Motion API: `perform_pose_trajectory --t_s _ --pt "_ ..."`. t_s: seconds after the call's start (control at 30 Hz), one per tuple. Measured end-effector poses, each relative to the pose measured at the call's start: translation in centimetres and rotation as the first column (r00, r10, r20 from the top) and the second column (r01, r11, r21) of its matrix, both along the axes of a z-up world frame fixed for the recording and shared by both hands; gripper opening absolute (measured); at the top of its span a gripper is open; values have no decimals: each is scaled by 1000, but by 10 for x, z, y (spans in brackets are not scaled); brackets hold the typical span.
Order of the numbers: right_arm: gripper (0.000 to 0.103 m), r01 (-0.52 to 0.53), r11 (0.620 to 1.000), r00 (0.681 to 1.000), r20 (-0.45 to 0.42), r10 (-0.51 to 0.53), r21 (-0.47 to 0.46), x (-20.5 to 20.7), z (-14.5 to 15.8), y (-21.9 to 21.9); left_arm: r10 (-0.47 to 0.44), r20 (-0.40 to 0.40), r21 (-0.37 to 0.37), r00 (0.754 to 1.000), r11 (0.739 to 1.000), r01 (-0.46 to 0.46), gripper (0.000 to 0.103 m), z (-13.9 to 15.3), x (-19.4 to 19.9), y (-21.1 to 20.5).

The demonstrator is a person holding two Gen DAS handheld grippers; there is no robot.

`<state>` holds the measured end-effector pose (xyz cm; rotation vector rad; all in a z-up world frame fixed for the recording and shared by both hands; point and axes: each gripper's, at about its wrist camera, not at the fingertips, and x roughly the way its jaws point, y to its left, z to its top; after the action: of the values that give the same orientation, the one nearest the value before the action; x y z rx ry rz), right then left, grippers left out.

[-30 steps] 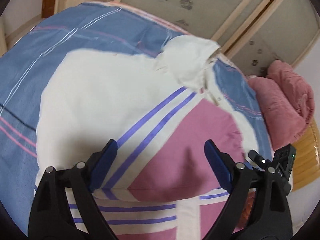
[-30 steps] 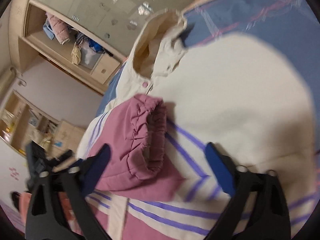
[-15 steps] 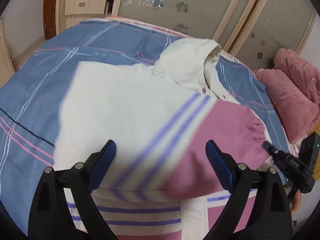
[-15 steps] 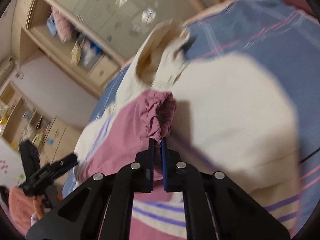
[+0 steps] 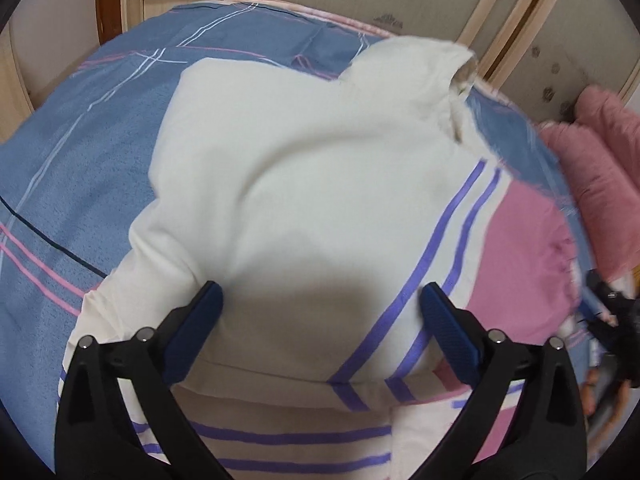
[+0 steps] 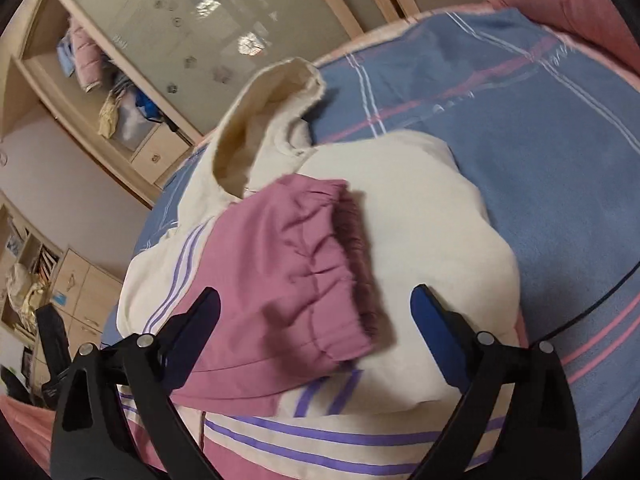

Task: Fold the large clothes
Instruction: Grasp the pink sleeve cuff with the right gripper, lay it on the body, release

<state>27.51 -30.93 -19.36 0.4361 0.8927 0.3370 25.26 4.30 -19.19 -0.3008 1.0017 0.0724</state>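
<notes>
A cream hooded jacket (image 5: 304,184) with a pink sleeve (image 6: 280,280) and purple stripes (image 5: 440,248) lies spread over a bed covered by a blue plaid bedspread (image 5: 100,152).

Left wrist view: the left gripper (image 5: 320,336) hovers over the near part of the jacket, its fingers (image 5: 192,332) wide apart and opening, with nothing clamped; the cream fabric lies beneath the gap between them. The hood (image 5: 416,72) sits at the far right end of the garment. The pink sleeve lies across the right side of the jacket, its gathered cuff toward the right edge. Further right, a pink blanket (image 5: 600,184) is bunched at the bed's side, and the right gripper shows as a dark blurred shape at the right margin.

Right wrist view: the right gripper (image 6: 316,332) hangs above the folded-in pink sleeve, its fingers (image 6: 436,336) spread and opening, pressing on nothing; the cuff (image 6: 352,280) rests on the cream body just beyond and between them. The hood stands open at the far side, its lining visible. Behind the bed, a wardrobe (image 6: 200,40) with frosted sliding doors and an open shelf holding clothes occupies the far left.
</notes>
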Motion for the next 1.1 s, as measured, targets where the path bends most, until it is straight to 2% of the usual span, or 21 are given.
perform_pose_trajectory --t_s 0.03,0.1,0.13,0.17,0.2,0.3,0.4,0.5,0.57,0.63,0.67,0.7,0.77,0.8,0.83,0.87,0.9,0.93,0.97,1.0,1.1 --pt "95 -27 1000 1000 0 27 -11 -1 0 2 8 -4 26 1000 1000 -8 101 -2 2 -3" --pt "67 -43 996 999 3 43 -72 -3 -1 10 38 -4 58 999 998 -38 101 -5 5 -8" --pt "57 -40 995 999 5 41 -94 -1 -1 13 55 -1 58 998 997 -55 101 -6 6 -8" --pt "43 -49 994 999 10 50 -96 -1 0 12 80 -1 51 997 995 -80 101 -8 7 -8" --pt "40 -55 996 998 20 57 -70 -2 3 8 95 -3 43 995 995 -95 101 -8 7 -7" --pt "38 -15 1000 999 44 16 -21 -5 13 -5 134 20 -19 991 991 -134 101 -1 6 -3" --pt "37 56 995 998 47 -52 -80 -7 15 -10 147 52 -108 988 984 -141 101 6 1 -1" --pt "37 83 991 994 -64 -89 -103 3 -8 -14 130 30 -90 991 988 -127 101 6 2 -6" --pt "37 62 991 991 -111 -76 -122 8 -18 -13 132 47 -85 990 988 -128 101 12 -1 -8" --pt "38 63 991 992 -103 -76 -119 6 -14 -14 146 153 -154 977 980 -122 100 29 -16 -7" --pt "44 86 989 992 -85 -97 -122 3 -6 -17 144 194 -172 970 979 -111 100 36 -19 -7" --pt "55 115 983 990 -60 -124 -141 0 2 -18 131 229 -147 965 984 -99 100 46 -23 -12" --pt "69 219 953 974 102 -201 -212 -17 28 -21 85 236 -56 968 996 -74 100 54 -19 -25" --pt "69 226 950 966 177 -189 -217 -24 39 -20 51 234 -4 971 999 -52 100 56 -15 -34" --pt "69 199 957 964 216 -153 -209 -27 45 -18 26 224 28 974 999 -34 95 54 -12 -41" --pt "67 169 965 965 232 -122 -199 -29 48 -15 0 201 35 980 999 -7 83 49 -8 -48" --pt "51 116 974 968 241 -67 -194 -30 50 -9 -21 177 29 984 999 16 74 44 -4 -52" --pt "39 92 972 972 233 -41 -215 -30 48 -3 -42 143 19 989 999 40 58 35 0 -57" --pt "24 66 965 978 207 -13 -252 -27 41 5 -58 110 15 992 998 57 54 25 4 -63" --pt "19 35 960 984 175 15 -278 -24 32 13 -73 77 27 994 997 71 54 15 7 -69" --pt "18 -32 922 999 23 44 -387 -5 -6 30 -87 43 98 995 992 82 55 -2 13 -79"
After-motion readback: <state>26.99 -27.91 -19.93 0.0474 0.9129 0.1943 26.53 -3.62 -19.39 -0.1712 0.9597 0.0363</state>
